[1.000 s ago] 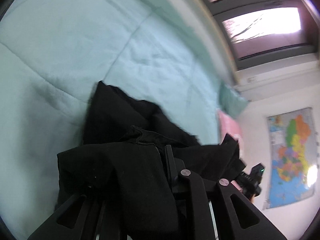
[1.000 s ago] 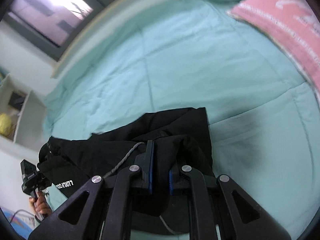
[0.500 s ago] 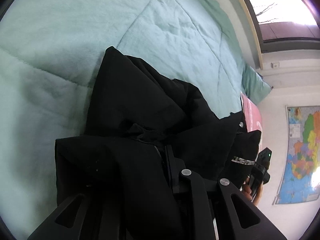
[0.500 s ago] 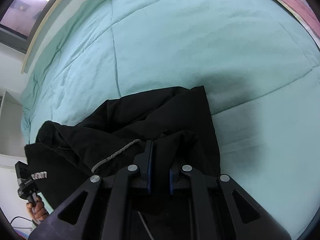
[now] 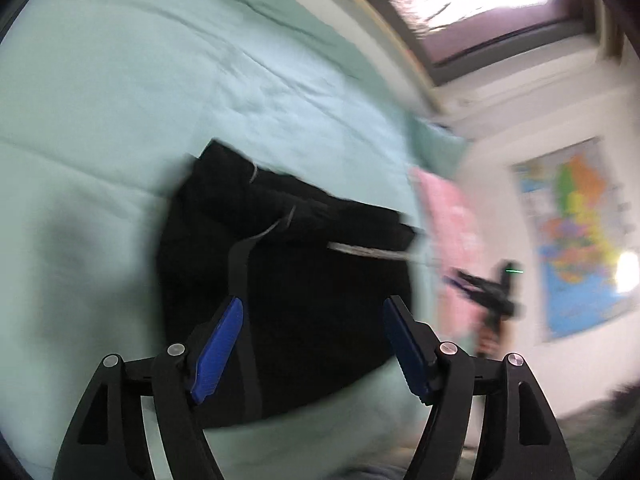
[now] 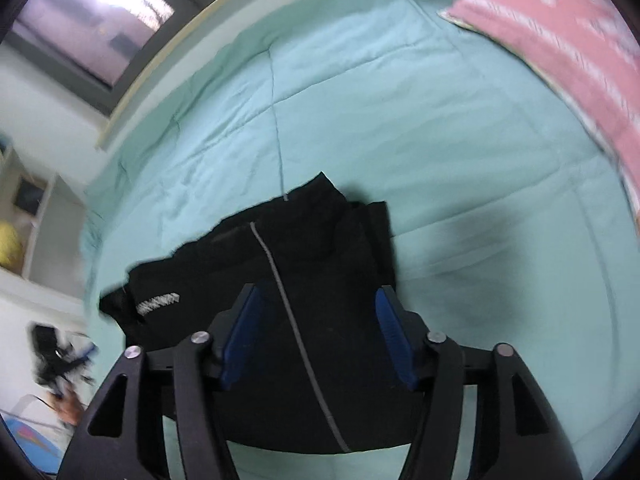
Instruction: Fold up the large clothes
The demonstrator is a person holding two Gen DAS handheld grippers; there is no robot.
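A black garment (image 5: 304,248), folded into a rough rectangle with a thin grey stripe and a white logo, lies on the teal quilt (image 5: 120,100). My left gripper (image 5: 313,304) hovers over its near part. Its jaws are opening, and the blue pads (image 5: 218,344) stand apart from the cloth. In the right wrist view the same garment (image 6: 304,248) lies below my right gripper (image 6: 317,290). Those jaws are opening too, and nothing is pressed between them. Each view shows the other gripper, blurred, at the garment's far end: the right gripper (image 5: 488,292) and the left gripper (image 6: 52,348).
A pink pillow (image 6: 560,40) and a teal pillow (image 5: 436,140) lie at the head of the bed. A window (image 5: 480,0) runs along the bed's far side. A map (image 5: 580,240) hangs on the wall. Shelves (image 6: 24,216) stand beyond the foot.
Both grippers were shut on bunched black cloth. They have now opened and drawn back, and the garment lies flat on the quilt.
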